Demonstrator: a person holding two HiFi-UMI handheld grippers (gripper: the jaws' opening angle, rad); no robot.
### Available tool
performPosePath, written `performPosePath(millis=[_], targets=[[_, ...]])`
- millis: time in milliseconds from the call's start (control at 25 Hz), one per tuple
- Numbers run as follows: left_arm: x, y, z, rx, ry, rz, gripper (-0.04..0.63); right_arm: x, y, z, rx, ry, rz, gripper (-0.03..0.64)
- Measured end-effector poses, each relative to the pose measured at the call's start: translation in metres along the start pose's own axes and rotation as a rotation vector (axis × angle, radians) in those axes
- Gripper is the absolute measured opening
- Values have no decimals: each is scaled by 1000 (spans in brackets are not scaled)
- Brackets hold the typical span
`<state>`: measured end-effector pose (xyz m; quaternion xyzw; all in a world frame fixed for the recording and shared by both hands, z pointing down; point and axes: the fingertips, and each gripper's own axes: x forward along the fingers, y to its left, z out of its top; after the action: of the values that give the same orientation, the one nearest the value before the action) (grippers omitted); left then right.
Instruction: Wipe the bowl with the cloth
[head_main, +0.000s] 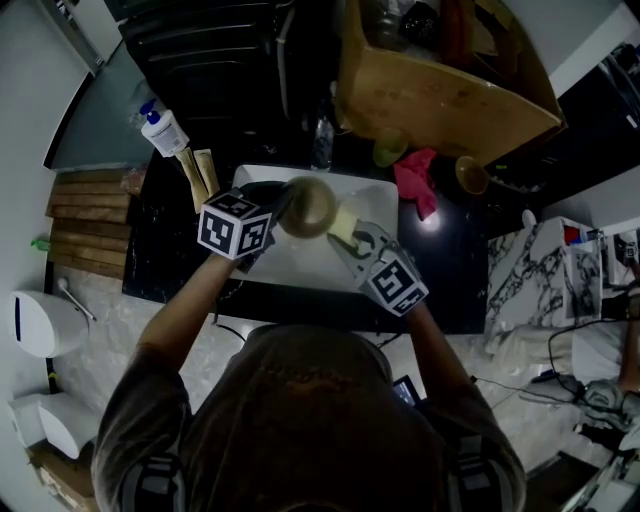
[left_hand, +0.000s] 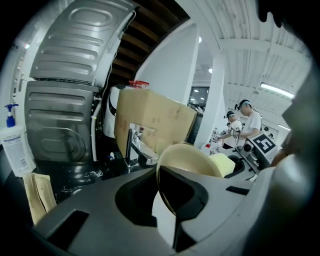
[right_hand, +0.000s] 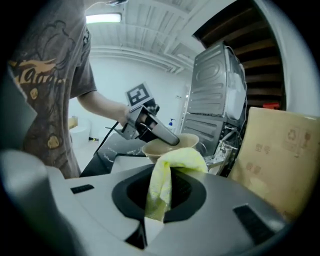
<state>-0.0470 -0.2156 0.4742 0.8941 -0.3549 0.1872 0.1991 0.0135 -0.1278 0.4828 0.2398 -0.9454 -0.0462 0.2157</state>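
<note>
Bowl (head_main: 308, 205), tan and smooth w/ thin rim, is held over the white sink (head_main: 375, 195). The left gripper (head_main: 272, 218) has its jaws nearly closed, pinching the bowl's rim. The left gripper view shows the rim edge-on betw. the jaws of that gripper (left_hand: 170, 215), bowl (left_hand: 192, 160) filling the gap. The cloth (head_main: 345, 222) is yellow, soft and bunched, at the bowl's right side; contact can't be told. The right gripper (head_main: 352, 240) has its jaws closed tight on it. Only the right gripper view shows this grip (right_hand: 150, 220): cloth (right_hand: 162, 185) is folded over and hangs betw. the jaws, bowl (right_hand: 165, 147) just beyond. The left gripper view alone shows a chrome faucet (left_hand: 137, 147) and a cardboard box (left_hand: 152, 122).
</note>
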Motion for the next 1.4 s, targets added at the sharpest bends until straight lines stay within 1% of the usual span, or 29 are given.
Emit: performPosePath(millis=[160, 400, 560, 640, 760, 880, 1080, 1400], targets=[[-6, 0, 12, -44, -107, 82, 20, -1, -8, 5, 110, -56, -68, 20], [-7, -1, 8, -136, -209, 173, 20, 3, -9, -4, 289, -98, -146, 20], [-7, -2, 0, -212, -252, 200, 20, 7, -9, -12, 412, -127, -180, 20], [-8, -3, -3, -237, -266, 204, 18, 11, -4, -13, 469, -131, -169, 20], [-8, -8, -2, -248, -279, 193, 18, 18, 1, -15, 528, -137, -147, 20], [-6, -16, 1, -260, -296, 162, 18, 25, 4, -15, 557, -141, -129, 20], [-4, -28, 1, -285, -307, 112, 18, 37, 15, -9, 560, -147, -84, 20], [-7, -30, 5, -278, -322, 109, 18, 37, 18, -3, 540, -154, -70, 20]])
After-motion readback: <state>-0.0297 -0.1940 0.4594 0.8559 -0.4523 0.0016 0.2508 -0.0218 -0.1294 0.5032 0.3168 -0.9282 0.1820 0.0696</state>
